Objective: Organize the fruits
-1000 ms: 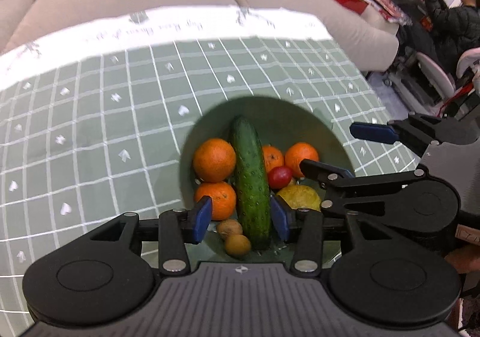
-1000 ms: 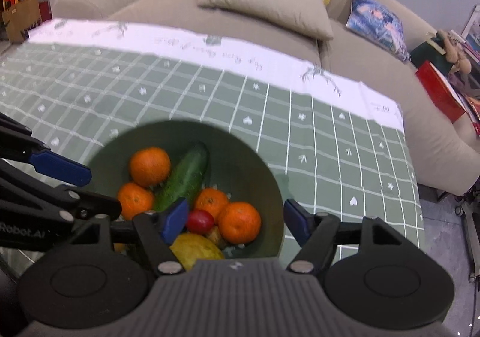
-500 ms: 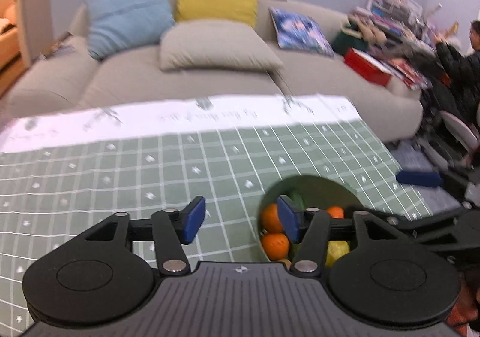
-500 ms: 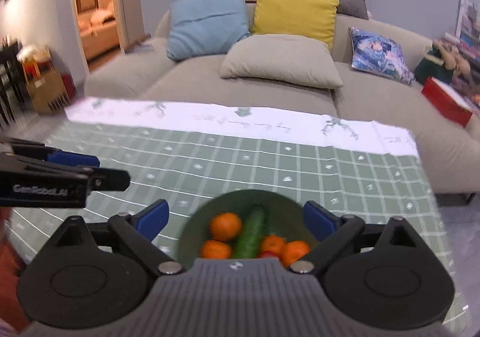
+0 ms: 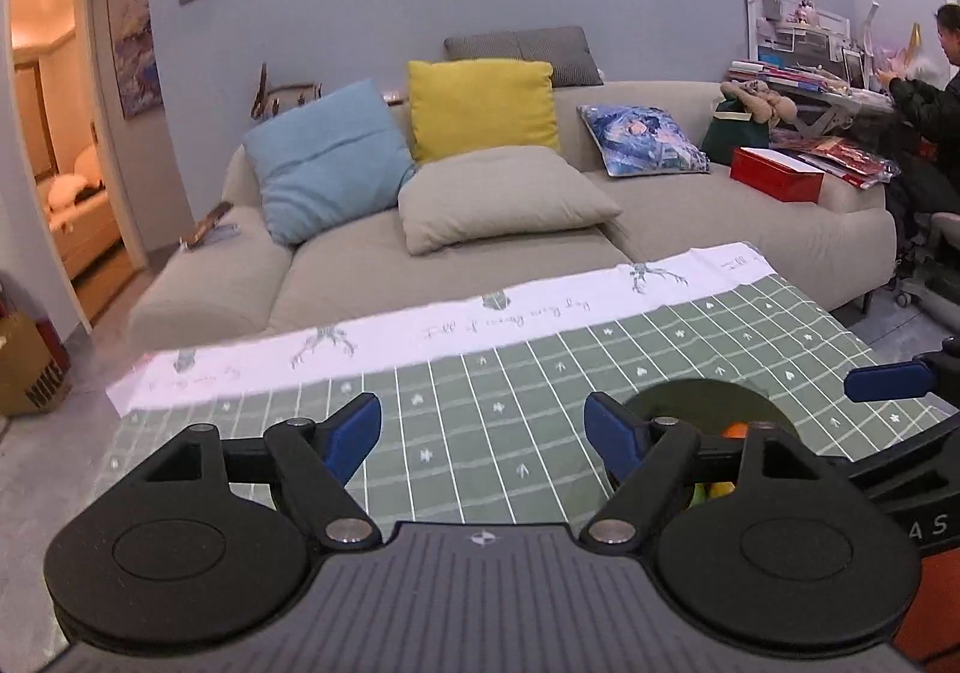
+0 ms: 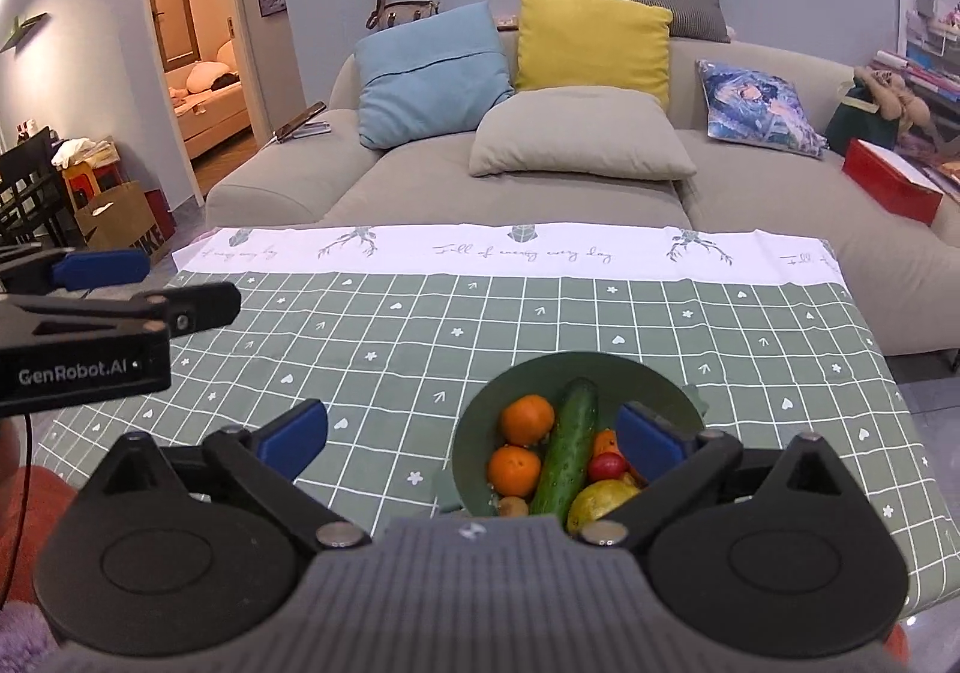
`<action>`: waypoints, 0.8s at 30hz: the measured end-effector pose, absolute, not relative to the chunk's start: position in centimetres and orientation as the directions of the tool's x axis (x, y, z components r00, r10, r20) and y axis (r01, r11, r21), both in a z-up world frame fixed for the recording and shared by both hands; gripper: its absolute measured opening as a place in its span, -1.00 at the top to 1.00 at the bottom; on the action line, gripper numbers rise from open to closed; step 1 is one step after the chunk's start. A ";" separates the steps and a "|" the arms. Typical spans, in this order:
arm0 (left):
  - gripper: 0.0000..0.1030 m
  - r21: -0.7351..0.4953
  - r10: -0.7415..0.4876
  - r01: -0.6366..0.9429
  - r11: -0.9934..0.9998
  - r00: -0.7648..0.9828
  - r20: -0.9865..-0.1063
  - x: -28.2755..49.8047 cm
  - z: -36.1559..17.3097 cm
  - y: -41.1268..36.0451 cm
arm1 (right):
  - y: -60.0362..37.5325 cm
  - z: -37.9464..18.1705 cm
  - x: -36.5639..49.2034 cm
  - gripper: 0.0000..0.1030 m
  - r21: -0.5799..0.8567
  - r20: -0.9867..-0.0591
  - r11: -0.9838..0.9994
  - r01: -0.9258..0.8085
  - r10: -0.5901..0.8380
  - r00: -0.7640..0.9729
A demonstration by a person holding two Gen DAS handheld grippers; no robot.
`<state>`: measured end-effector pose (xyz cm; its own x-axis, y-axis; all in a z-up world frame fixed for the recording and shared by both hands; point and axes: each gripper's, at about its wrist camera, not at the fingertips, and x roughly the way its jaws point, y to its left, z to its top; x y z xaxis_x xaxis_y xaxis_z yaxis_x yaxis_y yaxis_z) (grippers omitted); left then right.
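Right wrist view shows the biggest change: a second ago both grippers hung low over the green bowl [image 6: 480, 427], and now both are lifted and pulled back, tilted up so the sofa [image 6: 600, 181] fills the upper frame. I read that as a withdrawal with all the produce gathered in one dish, so the sorting looks close to finished, though nothing here proves it.

The tablecloth [image 6: 372, 349], green check with a white border, carries only the bowl; no loose fruit lies on the cloth in either view.

Counted inside the bowl, largest first: one cucumber [image 6: 569, 448] lying lengthwise down the middle; one yellow-green fruit [image 6: 600, 500], perhaps a lemon, at the near edge; three tangerines [image 6: 528, 419], two left of the cucumber and one mostly hidden right of it, and a fourth may sit behind the finger; one red cherry tomato [image 6: 607, 466]; one small brown fruit [image 6: 515, 506], possibly a kiwi, at the near rim.

The right gripper [image 6: 471, 433] has its blue pads spread wide and holds nothing. The left gripper [image 5: 483, 430] is likewise spread and empty, hovering left of the bowl, over bare cloth.
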<state>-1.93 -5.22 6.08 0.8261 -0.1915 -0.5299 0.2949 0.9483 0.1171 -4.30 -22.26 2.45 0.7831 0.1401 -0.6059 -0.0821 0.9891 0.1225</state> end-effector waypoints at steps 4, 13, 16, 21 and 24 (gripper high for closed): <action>-0.76 0.049 -0.181 0.253 0.966 0.800 -0.572 -1.8 4.9 -3.5 | -21.0 2.1 -5.3 -0.91 0.055 -0.598 0.991 -0.120 0.129 0.791; -0.76 0.044 -0.119 0.209 0.977 0.701 -0.703 -2.1 2.3 -2.1 | -20.4 -0.1 -6.9 -0.91 0.059 -0.670 0.994 -0.092 0.108 0.735; -0.76 0.031 -0.113 0.201 0.979 0.663 -0.740 -2.2 1.4 -1.9 | -20.9 -0.7 -6.7 -0.91 0.086 -0.701 0.995 -0.057 0.101 0.706; -0.76 0.018 -0.121 0.205 0.979 0.641 -0.758 -2.3 0.9 -1.8 | -20.9 -0.9 -6.4 -0.91 0.065 -0.709 0.998 -0.024 0.063 0.702; -0.76 0.021 -0.123 0.212 0.977 0.642 -0.757 -2.3 0.8 -1.7 | -20.4 -1.1 -6.4 -0.91 0.042 -0.710 0.999 -0.032 0.052 0.703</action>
